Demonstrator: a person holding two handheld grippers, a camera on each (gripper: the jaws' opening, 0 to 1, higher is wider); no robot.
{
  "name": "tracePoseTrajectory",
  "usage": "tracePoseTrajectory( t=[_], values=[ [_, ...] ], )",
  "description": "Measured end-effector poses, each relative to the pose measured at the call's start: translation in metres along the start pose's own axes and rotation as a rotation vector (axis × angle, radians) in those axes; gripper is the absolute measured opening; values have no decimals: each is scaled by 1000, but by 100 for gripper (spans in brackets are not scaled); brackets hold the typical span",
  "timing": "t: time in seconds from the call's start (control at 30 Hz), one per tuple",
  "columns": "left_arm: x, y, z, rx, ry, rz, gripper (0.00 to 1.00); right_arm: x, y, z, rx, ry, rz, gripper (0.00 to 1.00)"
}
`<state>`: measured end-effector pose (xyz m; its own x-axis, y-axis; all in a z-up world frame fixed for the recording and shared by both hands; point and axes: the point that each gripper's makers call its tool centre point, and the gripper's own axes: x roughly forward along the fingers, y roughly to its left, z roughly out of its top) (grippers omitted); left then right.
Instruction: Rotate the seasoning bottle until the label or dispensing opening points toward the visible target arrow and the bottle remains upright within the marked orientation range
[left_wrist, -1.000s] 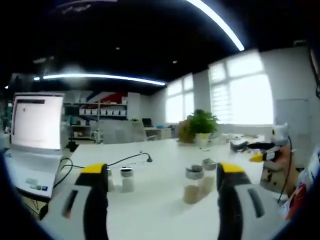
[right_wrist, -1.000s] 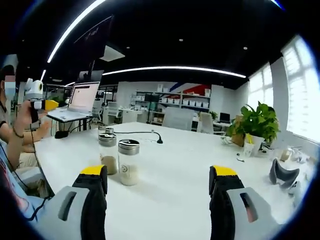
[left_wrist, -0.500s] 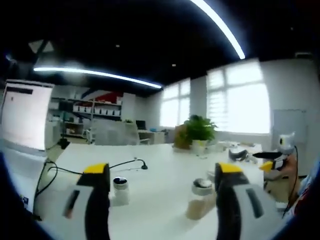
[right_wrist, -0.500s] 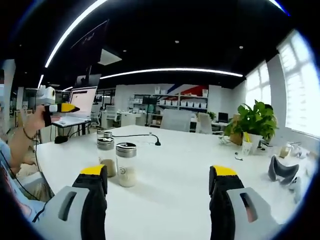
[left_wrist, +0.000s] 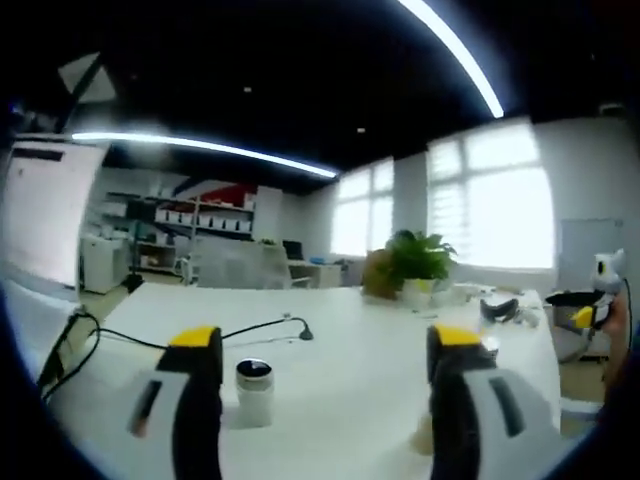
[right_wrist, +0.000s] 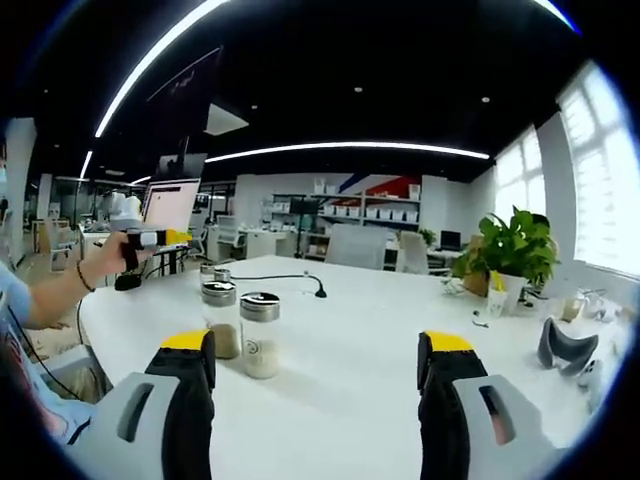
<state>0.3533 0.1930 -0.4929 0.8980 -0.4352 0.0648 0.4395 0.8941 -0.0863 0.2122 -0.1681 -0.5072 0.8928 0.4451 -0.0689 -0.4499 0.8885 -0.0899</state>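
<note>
Two clear seasoning bottles with silver lids stand upright side by side on the white table (right_wrist: 340, 400). The nearer bottle (right_wrist: 260, 335) holds pale powder and the one behind it (right_wrist: 221, 318) holds tan powder. My right gripper (right_wrist: 316, 345) is open, with both bottles just right of its left jaw and farther off. A person's hand holds my left gripper (right_wrist: 150, 238) above the table's far left. In the left gripper view, a small dark-lidded bottle (left_wrist: 254, 392) stands between the open jaws of my left gripper (left_wrist: 325, 345). My right gripper (left_wrist: 588, 305) shows at the far right.
An open laptop (right_wrist: 170, 205) sits at the table's far end, with two small shakers (right_wrist: 212, 272) and a black cable (right_wrist: 290, 280) nearby. A potted plant (right_wrist: 515, 250) and a dark curved object (right_wrist: 562, 345) stand on the right. A person's sleeve fills the left edge.
The hand with my left gripper has come down and closer to the bottles. The left gripper view has swung, so the tan bottles have slipped behind its right jaw. My right gripper stays still.
</note>
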Motion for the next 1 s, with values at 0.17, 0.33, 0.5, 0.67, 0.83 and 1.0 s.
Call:
tracePoseTrajectory(
  t=[0.17, 0.33, 0.5, 0.67, 0.83, 1.0],
  values=[
    [19, 16, -22, -26, 21, 16, 88, -1, 0, -2, -6, 9, 6, 86],
    [28, 31, -32, 8, 15, 47, 82, 3, 1, -3, 23, -2, 33, 82],
    [39, 42, -46, 41, 32, 60, 82, 4, 5, -5, 19, 7, 57, 82],
    [50, 43, -60, 28, 48, 48, 80, 5, 4, -8, 50, 13, 61, 82],
    [62, 56, -70, 20, 74, 105, 70, 4, 4, -6, 39, 9, 63, 81],
    [71, 63, -83, 36, 111, 146, 68, 6, 4, -8, 44, 11, 70, 81]
  ],
)
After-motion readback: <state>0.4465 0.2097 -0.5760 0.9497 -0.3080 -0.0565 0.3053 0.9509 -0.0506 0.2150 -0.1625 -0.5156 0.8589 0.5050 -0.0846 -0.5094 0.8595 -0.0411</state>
